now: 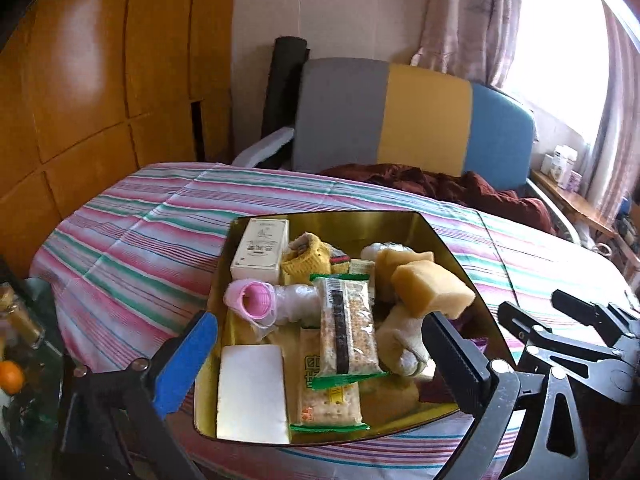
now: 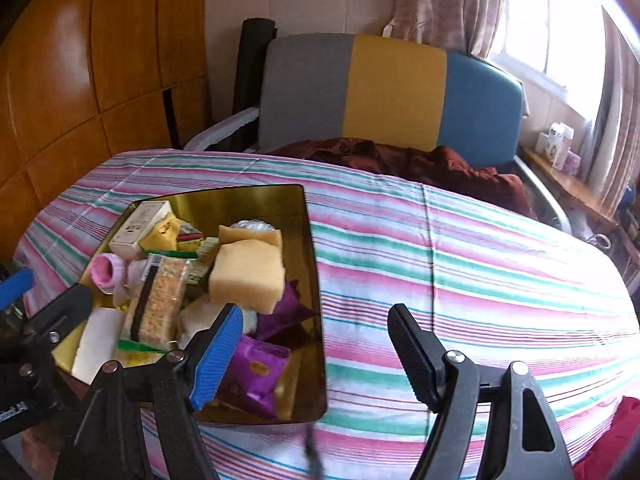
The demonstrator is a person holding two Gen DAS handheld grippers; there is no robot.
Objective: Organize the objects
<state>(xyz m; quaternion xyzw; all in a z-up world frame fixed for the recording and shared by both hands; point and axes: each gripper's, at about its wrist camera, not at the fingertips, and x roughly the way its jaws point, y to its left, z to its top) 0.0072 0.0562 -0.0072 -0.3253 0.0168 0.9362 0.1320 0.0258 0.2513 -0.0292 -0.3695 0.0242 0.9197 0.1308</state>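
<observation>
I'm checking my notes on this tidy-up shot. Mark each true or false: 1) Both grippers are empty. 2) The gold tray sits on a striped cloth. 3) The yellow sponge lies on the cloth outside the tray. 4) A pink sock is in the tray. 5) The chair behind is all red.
1) True: the left gripper and right gripper are open, holding nothing.
2) True: the gold tray rests on the striped cloth.
3) False: the yellow sponge lies in the tray.
4) True: the pink sock is there.
5) False: the chair is grey, yellow and blue.
</observation>
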